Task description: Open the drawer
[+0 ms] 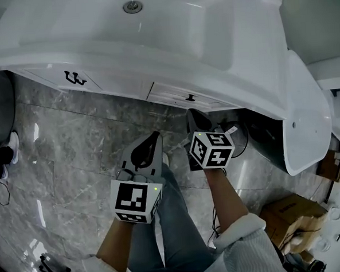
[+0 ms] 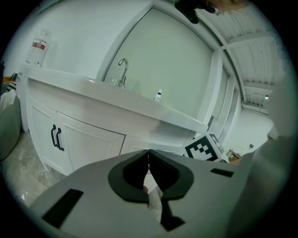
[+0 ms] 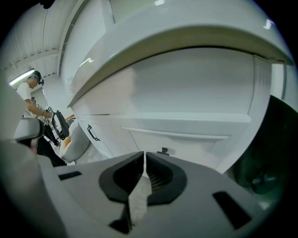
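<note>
1. We hold the right gripper clenched. Its two jaws meet at the tips and nothing sits between them.
2. Our left gripper is closed the same way, tips together and empty.
3. The drawer lies straight ahead of the right gripper's tips, apart from them. It is shut, with its front flush in the white vanity, just under the countertop's overhang.
4. The drawer front is wide and shallow. Its long axis runs side to side across the right gripper's line of sight, following the vanity's front edge, and its face points outward, toward us and that gripper.
5. A small dark handle sits at about the middle of the drawer front. In the right gripper view it shows just above the closed tips and slightly to their right, not touched.
6. In the head view, the right gripper points at the drawer. The left gripper hangs beside it on its left, farther back from the vanity, over the grey marble floor.
7. Ahead and to the left of the left gripper stand two cabinet doors with a pair of dark upright door handles. A faucet rises from the counter above them.
</note>
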A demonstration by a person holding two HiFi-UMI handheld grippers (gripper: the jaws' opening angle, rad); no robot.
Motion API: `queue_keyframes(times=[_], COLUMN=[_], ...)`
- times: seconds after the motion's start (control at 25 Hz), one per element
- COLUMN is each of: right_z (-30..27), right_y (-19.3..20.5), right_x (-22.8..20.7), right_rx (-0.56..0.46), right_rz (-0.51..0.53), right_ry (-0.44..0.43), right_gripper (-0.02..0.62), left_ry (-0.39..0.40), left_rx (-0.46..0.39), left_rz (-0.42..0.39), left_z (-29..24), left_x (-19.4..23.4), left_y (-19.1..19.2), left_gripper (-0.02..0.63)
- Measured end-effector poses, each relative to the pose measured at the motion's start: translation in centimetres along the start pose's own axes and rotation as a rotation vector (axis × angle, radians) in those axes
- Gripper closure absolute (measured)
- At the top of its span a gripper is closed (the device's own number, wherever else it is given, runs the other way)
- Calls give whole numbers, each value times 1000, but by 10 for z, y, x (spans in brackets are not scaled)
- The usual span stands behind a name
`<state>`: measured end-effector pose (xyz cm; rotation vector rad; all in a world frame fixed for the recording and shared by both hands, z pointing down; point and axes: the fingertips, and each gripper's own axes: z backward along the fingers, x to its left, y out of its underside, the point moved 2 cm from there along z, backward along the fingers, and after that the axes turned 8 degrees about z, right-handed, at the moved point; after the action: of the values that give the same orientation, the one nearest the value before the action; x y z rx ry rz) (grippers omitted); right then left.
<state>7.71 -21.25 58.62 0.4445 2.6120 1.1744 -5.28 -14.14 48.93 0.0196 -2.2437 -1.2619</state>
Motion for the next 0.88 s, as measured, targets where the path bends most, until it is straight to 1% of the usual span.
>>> queue_keyframes(times=[0.2,0.36,0.6,0.88], right_z=[-14,-27,-47,-66], right_y=[3,9,17,19], right_x=[-9,-11,-25,-44], right_rx=[1,8,39,82], right_rz=[-30,-56,-92,-156], right_ry=[31,44,118,179], right_gripper=[568,485,397,394], left_ry=[6,16,19,1], left_rx=[7,11,26,24], left_rz=[-12,-17,-34,-22], left_z=[-3,-5,-3,-1], left_x=[5,9,16,28], left_y=[3,4,6,2], left_gripper=[589,589,589,589])
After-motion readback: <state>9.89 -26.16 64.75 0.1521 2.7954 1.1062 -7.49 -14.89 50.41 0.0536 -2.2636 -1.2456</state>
